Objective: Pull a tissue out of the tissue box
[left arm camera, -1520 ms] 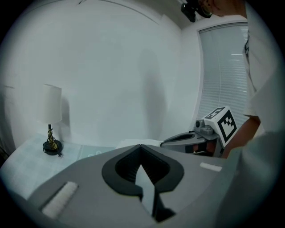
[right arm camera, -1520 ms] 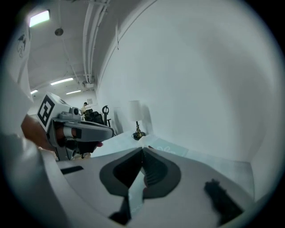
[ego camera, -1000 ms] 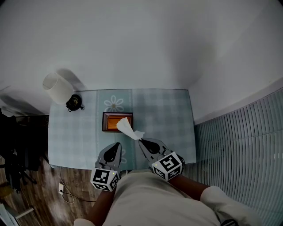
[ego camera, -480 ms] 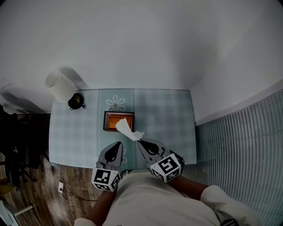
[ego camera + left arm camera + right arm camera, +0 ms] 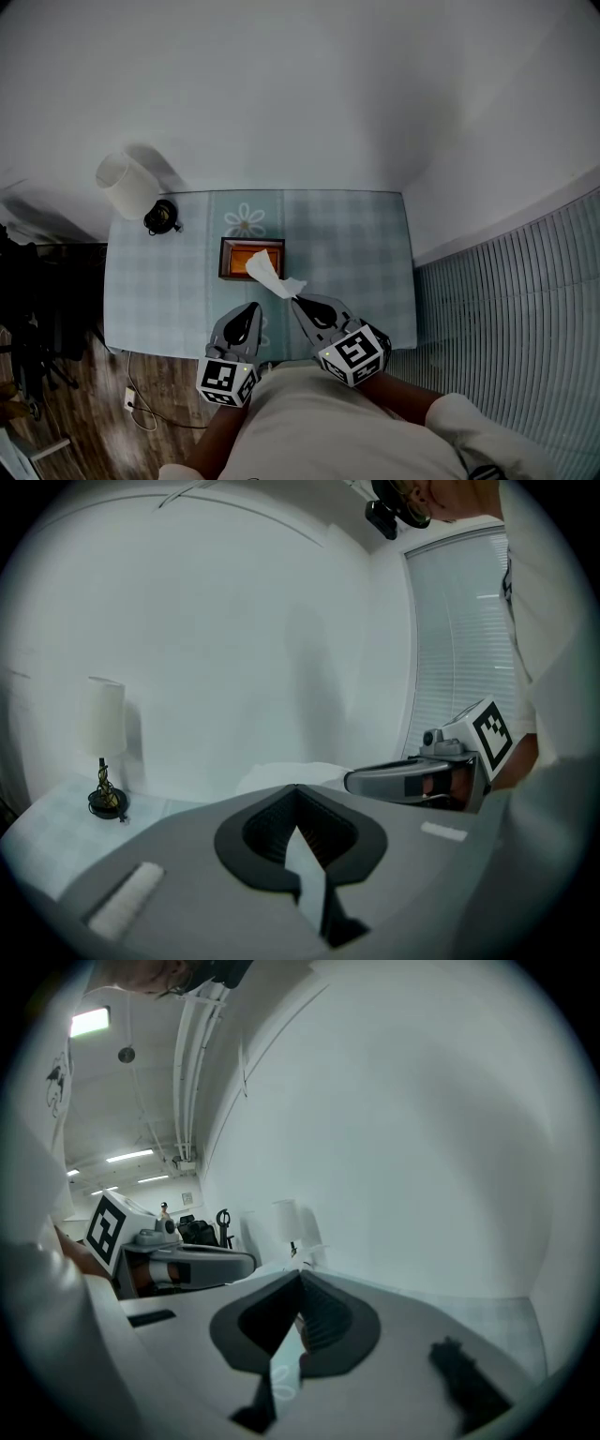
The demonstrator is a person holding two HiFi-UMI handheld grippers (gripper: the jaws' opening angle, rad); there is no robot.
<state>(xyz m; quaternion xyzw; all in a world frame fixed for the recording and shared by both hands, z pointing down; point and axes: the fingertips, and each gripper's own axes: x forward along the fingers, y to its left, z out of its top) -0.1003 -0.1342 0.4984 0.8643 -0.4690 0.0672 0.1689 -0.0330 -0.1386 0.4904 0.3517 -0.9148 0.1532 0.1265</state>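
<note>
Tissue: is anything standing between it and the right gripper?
Nothing visible does. The right gripper is shut on the tissue at its free end, just off the tissue box. The lamp stands at the table's far left corner.

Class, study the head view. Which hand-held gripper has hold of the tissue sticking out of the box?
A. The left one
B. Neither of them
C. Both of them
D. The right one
D: the tissue stretches from the tissue box to the closed tips of the right hand-held gripper, while the left hand-held gripper is shut and clear of the tissue.
</note>
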